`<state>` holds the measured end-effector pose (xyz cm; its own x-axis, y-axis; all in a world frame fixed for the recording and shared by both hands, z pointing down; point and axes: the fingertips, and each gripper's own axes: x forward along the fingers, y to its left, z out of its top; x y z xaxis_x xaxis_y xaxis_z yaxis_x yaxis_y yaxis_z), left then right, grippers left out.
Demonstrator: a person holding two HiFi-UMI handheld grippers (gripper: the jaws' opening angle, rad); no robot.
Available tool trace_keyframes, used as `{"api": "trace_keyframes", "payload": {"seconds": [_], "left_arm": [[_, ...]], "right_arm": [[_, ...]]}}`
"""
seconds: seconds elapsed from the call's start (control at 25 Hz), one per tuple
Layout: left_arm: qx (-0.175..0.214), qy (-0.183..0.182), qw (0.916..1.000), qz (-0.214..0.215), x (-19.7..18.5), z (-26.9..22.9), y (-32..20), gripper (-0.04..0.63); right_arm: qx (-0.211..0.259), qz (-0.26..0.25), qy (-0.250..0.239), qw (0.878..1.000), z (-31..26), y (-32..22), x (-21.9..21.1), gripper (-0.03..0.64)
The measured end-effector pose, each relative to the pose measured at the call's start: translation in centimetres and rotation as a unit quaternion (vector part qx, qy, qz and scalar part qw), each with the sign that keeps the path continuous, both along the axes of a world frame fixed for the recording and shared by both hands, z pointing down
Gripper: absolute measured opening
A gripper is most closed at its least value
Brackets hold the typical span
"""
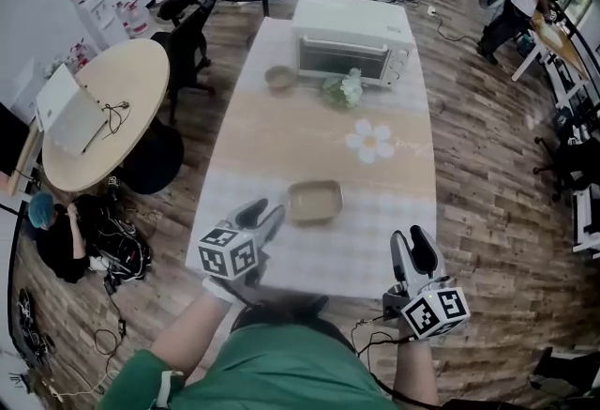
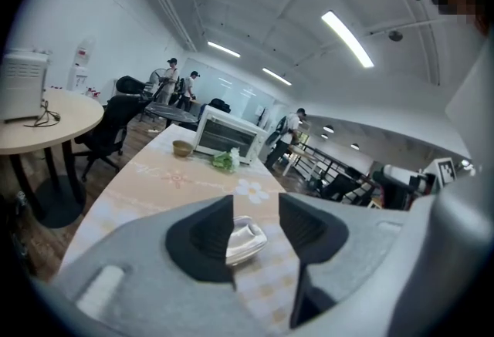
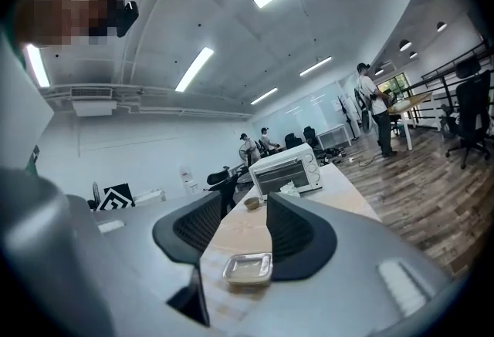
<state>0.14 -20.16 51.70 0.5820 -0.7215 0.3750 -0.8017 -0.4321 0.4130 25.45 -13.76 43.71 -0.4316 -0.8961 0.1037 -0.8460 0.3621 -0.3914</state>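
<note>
A shallow rectangular metal tray lies empty on the long table, a little ahead of both grippers. My left gripper is open over the table's near left part, just left of the tray. In the left gripper view the tray shows in the gap of the left gripper. My right gripper is open at the table's near right edge, holding nothing. The right gripper frames the tray from farther back. At the far end stand a white toaster oven, a small bowl and leafy greens.
A flower print marks the tablecloth. A round wooden table with a white box and a black chair stand left. A person sits on the floor at left among cables. Another person stands far right.
</note>
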Motion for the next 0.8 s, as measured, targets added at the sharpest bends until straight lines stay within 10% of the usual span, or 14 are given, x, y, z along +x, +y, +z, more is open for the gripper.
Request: {"api": "trace_keyframes", "payload": {"seconds": [0.36, 0.8], "left_arm": [[-0.086, 0.057, 0.9940, -0.036, -0.3, 5.2, -2.2, 0.172], [-0.198, 0.013, 0.9801, -0.010, -1.1, 16.1, -6.6, 0.150]], "right_arm": [[-0.032, -0.027, -0.037, 0.998, 2.6, -2.7, -0.1, 0.184], [-0.086, 0.039, -0.086, 0.992, 8.5, -3.5, -0.3, 0.183]]}}
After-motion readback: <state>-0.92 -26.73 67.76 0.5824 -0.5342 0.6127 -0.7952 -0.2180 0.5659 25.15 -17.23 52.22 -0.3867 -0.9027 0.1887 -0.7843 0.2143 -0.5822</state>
